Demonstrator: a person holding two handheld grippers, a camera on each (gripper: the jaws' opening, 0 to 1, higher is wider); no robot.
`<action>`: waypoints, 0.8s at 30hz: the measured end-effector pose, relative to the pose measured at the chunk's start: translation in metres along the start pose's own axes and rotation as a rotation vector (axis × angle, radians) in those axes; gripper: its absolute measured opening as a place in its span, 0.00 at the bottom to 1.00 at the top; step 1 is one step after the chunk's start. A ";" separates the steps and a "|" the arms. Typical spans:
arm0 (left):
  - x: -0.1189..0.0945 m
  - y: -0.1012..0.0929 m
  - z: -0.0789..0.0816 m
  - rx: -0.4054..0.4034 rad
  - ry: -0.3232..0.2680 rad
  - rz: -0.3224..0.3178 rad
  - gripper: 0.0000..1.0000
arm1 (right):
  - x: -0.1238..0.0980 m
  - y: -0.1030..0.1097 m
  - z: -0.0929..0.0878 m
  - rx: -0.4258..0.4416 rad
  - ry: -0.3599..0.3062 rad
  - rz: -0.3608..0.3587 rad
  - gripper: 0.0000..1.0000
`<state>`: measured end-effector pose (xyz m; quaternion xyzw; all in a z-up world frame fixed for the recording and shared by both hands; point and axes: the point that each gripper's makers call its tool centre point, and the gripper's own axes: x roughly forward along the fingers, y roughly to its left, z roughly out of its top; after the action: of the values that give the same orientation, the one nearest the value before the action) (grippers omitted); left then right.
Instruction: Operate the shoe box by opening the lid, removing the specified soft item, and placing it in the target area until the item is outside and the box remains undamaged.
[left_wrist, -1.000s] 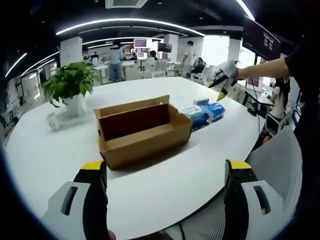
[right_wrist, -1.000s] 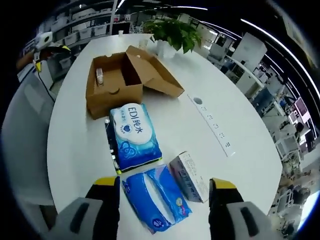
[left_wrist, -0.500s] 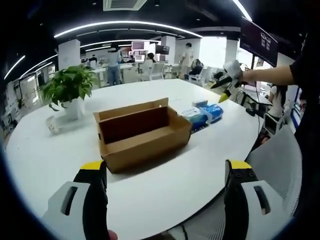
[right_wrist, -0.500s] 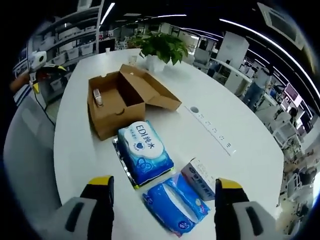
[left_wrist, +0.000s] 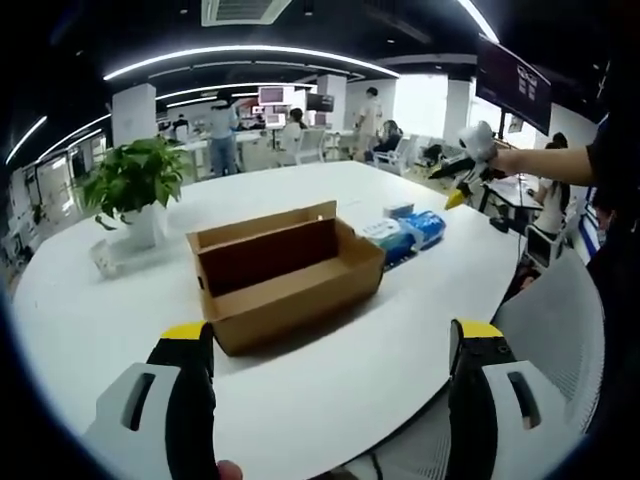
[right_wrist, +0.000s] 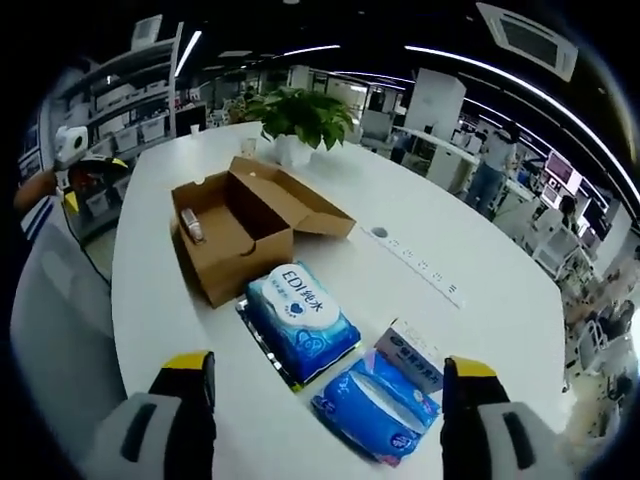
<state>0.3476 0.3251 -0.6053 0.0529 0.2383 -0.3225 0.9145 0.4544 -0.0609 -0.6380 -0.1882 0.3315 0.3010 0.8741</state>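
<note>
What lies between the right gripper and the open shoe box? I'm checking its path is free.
In the right gripper view, a blue wipes pack lies on the table between the right gripper and the shoe box.

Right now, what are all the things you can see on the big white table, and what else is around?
Shoe box: one, brown cardboard, lid open, middle of the table.
Small item: one, pale, inside the box at one end; too small to identify.
Wipes pack: one, light blue and white, on the table beside the box.
Tissue pack: one, blue, next to the wipes pack.
Small carton: one, white and blue, behind the tissue pack.
Power strip: one, white, flat on the table.
Potted plant: one, green in a white pot, far side of the table.
Table: one, white.
Left gripper: open, holding nothing.
Right gripper: open, holding nothing.
</note>
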 end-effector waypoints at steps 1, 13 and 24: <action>0.000 0.000 0.001 0.001 -0.001 0.000 0.97 | -0.001 0.001 0.001 0.004 -0.010 -0.006 0.97; 0.003 0.007 0.005 0.040 0.004 -0.011 0.96 | -0.011 0.022 0.008 0.043 -0.067 -0.022 0.99; 0.009 0.019 0.010 0.096 0.038 -0.034 0.93 | -0.018 0.040 0.009 0.073 -0.101 -0.026 0.99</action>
<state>0.3692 0.3320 -0.6014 0.0986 0.2410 -0.3480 0.9006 0.4216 -0.0336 -0.6243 -0.1448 0.2950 0.2862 0.9000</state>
